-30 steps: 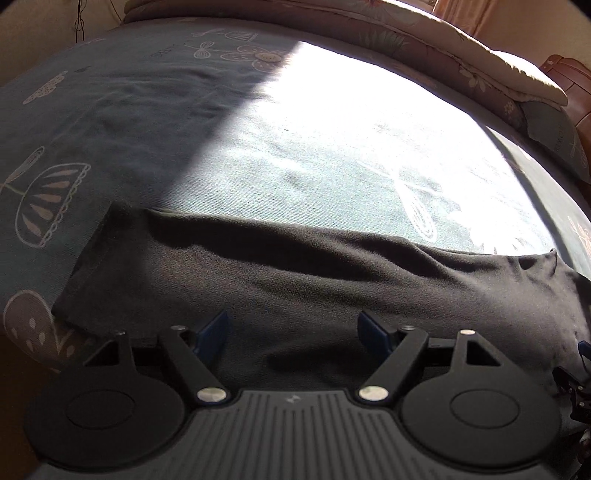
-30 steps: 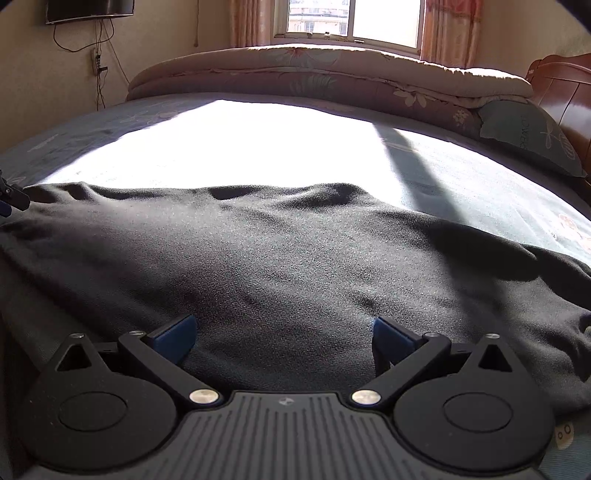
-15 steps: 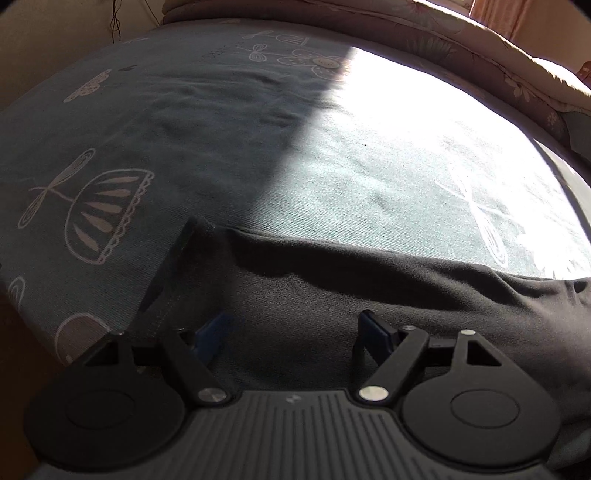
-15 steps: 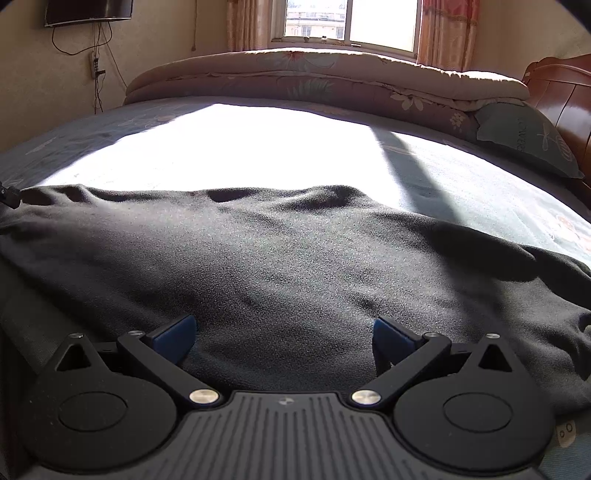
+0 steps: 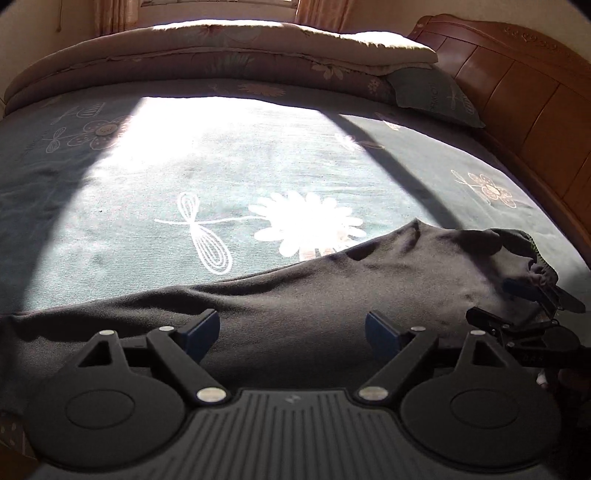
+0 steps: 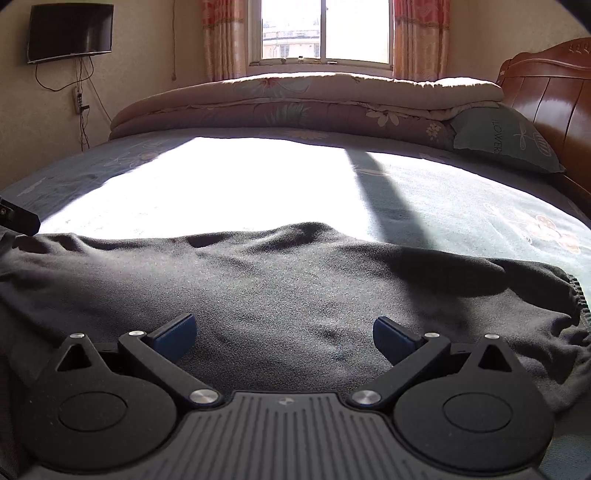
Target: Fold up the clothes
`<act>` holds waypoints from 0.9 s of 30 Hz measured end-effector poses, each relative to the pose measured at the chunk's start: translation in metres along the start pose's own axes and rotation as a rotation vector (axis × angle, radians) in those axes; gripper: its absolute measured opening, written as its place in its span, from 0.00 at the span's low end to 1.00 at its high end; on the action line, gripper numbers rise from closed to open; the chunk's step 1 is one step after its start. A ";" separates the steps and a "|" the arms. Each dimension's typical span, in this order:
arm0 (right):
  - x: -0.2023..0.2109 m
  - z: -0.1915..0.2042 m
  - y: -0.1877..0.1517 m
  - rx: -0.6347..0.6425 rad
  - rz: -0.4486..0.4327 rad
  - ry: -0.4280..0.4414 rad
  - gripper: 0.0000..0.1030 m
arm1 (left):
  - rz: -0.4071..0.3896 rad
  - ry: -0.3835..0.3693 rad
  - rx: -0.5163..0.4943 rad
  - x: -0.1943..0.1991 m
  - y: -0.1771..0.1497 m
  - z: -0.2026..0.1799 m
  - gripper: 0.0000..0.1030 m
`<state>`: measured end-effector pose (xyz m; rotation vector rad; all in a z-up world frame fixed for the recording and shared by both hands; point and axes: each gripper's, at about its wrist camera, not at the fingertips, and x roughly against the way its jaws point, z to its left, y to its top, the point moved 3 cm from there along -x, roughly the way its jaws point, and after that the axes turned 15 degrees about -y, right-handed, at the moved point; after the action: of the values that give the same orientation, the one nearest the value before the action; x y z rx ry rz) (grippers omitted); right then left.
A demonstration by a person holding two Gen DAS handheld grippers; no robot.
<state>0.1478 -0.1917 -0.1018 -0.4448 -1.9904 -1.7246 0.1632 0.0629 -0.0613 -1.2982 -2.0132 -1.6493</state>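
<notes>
A black garment lies spread on the bed. The left tongs are opening and the right tongs gape wide, both above it, gripping nothing.

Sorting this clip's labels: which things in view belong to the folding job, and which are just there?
Job:
black garment
left gripper, jaws opening, nothing gripped
right gripper, open

Just there:
bedsheet
folded quilt
pillow
headboard
wall TV
</notes>
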 end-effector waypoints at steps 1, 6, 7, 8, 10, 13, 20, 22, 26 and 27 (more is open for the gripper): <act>-0.002 -0.014 0.008 -0.041 0.015 -0.023 1.00 | 0.010 -0.012 -0.015 -0.010 0.000 -0.011 0.84; -0.022 -0.073 0.038 -0.097 0.081 -0.092 1.00 | 0.078 -0.014 -0.024 -0.051 -0.014 -0.038 0.84; -0.032 -0.085 0.040 -0.095 0.104 -0.112 1.00 | 0.096 -0.007 -0.013 -0.057 -0.018 -0.038 0.84; -0.042 -0.095 0.040 -0.102 0.143 -0.126 1.00 | 0.113 0.002 0.001 -0.062 -0.024 -0.038 0.84; -0.057 -0.108 0.033 -0.142 0.214 -0.140 1.00 | 0.137 0.022 0.014 -0.066 -0.033 -0.036 0.84; -0.072 -0.117 0.011 -0.177 0.317 -0.164 1.00 | 0.141 0.029 0.022 -0.066 -0.045 -0.033 0.87; -0.058 -0.099 -0.010 -0.116 0.277 -0.241 1.00 | 0.135 0.037 0.006 -0.064 -0.055 -0.036 0.94; -0.052 -0.100 -0.010 -0.107 0.286 -0.228 1.00 | 0.132 0.035 -0.004 -0.062 -0.059 -0.036 0.96; -0.023 -0.095 -0.029 -0.105 0.254 -0.254 1.00 | 0.106 0.014 0.001 -0.058 -0.064 -0.034 0.98; -0.018 -0.092 -0.034 -0.097 0.248 -0.260 1.00 | 0.103 0.013 0.006 -0.057 -0.064 -0.034 0.98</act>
<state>0.1578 -0.2870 -0.1306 -0.9506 -1.9293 -1.6788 0.1375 0.0073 -0.1304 -1.3617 -1.9084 -1.5998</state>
